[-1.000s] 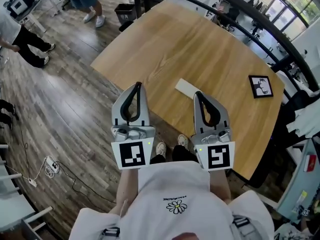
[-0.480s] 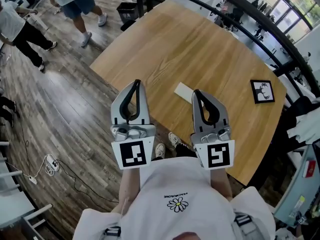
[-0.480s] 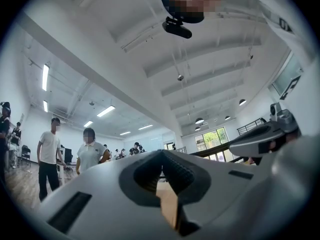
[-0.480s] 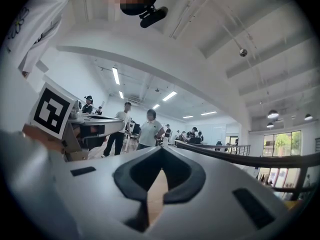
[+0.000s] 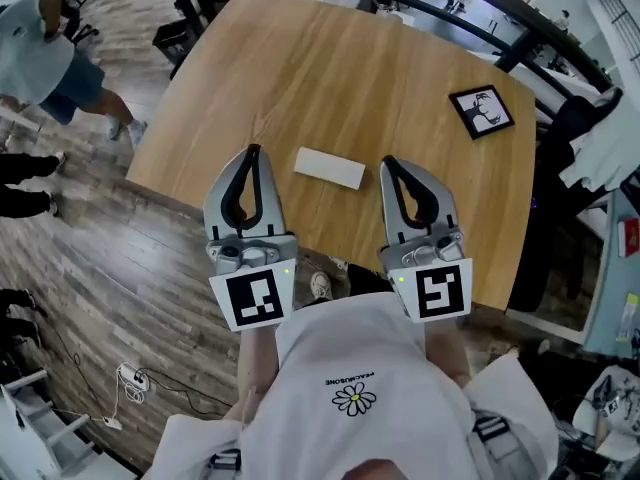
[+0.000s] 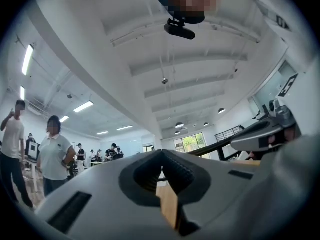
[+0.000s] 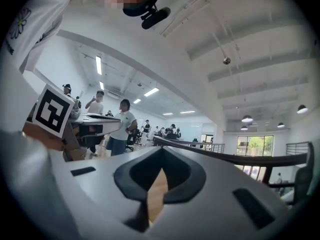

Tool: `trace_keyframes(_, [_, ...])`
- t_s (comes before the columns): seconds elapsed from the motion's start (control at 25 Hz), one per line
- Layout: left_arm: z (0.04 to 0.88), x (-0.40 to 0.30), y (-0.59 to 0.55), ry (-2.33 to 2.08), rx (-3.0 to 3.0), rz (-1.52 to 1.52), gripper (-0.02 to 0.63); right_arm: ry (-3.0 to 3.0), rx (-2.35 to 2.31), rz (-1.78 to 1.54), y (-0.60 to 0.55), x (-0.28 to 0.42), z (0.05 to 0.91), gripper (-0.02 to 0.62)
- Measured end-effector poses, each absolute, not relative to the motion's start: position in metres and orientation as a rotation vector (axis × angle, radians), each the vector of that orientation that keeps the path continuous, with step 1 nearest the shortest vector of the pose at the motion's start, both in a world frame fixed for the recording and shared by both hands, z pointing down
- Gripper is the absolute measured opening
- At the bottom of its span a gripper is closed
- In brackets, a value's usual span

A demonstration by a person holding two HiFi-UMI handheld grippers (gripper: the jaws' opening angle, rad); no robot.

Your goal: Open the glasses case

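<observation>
A flat pale rectangular glasses case [image 5: 329, 168] lies closed on the wooden table [image 5: 380, 78], near its front edge. My left gripper [image 5: 252, 154] is shut and empty, its tips just left of the case and apart from it. My right gripper [image 5: 389, 164] is also shut and empty, its tips just right of the case. Both point away from me over the table's front part. In the left gripper view my left gripper [image 6: 161, 153] has its jaws closed together, and so does my right gripper [image 7: 161, 150] in the right gripper view; the case is hidden in both.
A black-framed picture [image 5: 481, 110] lies at the table's far right. A dark railing [image 5: 430, 8] runs behind the table. People [image 5: 45, 58] stand on the wooden floor at the left. A cable and socket strip [image 5: 125, 383] lie on the floor at lower left.
Both grippers have moved forward over the table and now flank the case. The view has swung, so the table sits more squarely ahead. Both stay shut.
</observation>
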State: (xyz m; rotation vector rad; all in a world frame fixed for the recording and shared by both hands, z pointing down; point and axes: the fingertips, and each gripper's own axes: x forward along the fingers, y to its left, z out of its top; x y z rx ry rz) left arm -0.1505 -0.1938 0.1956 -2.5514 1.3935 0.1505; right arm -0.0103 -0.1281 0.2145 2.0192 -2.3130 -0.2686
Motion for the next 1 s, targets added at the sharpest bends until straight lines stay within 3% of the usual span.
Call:
trace_keyframes(0.32, [0.201, -0.096, -0.191, 1.221, -2.633, 0.148, 0.017, -2.168, 2.157, -0.269, -0.108, 0.037, 0.22, 0.006])
trace_keyframes(0.84, [0.207, -0.06, -0.199, 1.073, -2.647, 0.063, 0.02, -2.182, 2.047, -0.22, -0.124, 0.053, 0.245, 0.008])
trace_keyframes(0.96, [0.215, -0.052, -0.205, 0.998, -2.667, 0.006, 0.086, -2.218, 1.932, -0.208, -0.132, 0.049, 0.259, 0.017])
trace_keyframes(1.0, [0.219, -0.047, -0.205, 0.955, -2.665, -0.027, 0.109, -2.229, 1.879, -0.196, -0.134, 0.046, 0.266, 0.05])
